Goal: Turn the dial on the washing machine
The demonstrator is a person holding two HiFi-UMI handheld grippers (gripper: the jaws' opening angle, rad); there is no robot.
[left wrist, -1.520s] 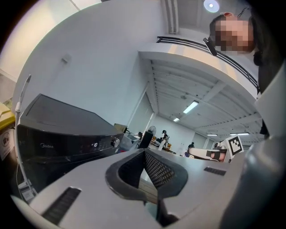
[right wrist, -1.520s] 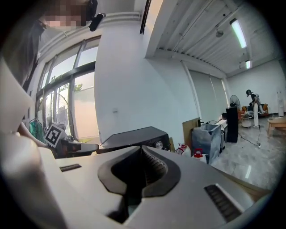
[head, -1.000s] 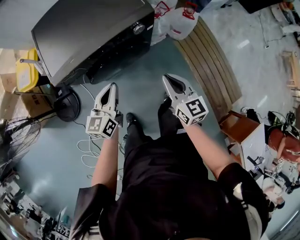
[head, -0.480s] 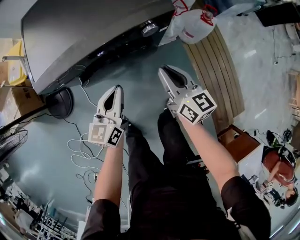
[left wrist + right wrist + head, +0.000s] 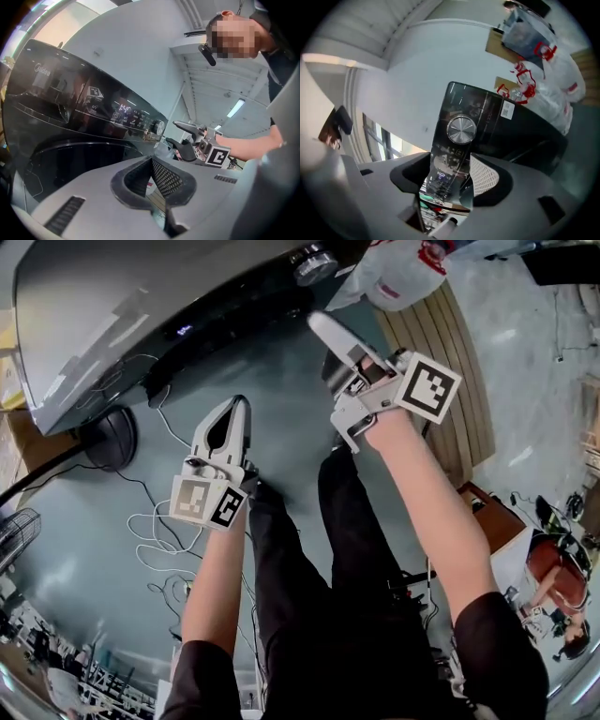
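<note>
Two grippers are held out over the floor (image 5: pixel 75 559) in front of the washer (image 5: pixel 112 315), which fills the top left of the head view. The dial (image 5: pixel 314 261) is round and silver. It sits on the washer's dark front panel near the right end, next to a row of lit symbols.

R gripper (image 5: pixel 325 341) is the closer one. It points up-frame toward the panel, w/ clear air between its tips and the dial, so no contact. Its own view shows the jaws spread wide, having just been opening, w/ nothing between the pads. The dial shows straight ahead, framed in the gap. Its marker cube (image 5: pixel 429 388) faces up and right.

L gripper (image 5: pixel 236 407) is lower in frame and further left, apart from the washer and well away from the dial. Its own view shows the pads pressed together, clenched on nothing. Beyond them are the glossy panel, the dark door (image 5: pixel 70 164) below it, and the R gripper reaching in from the right.

White bags (image 5: pixel 403 277) w/ red print lie just right of the washer. Wood slats (image 5: pixel 459 352) run down the right side beside them. Left of the L gripper, a black stand base (image 5: pixel 105 439) sits near the washer's corner. Loose cables (image 5: pixel 155 521) trail across the floor below it. The person's legs (image 5: pixel 309 596), in black, stand between the two arms.
</note>
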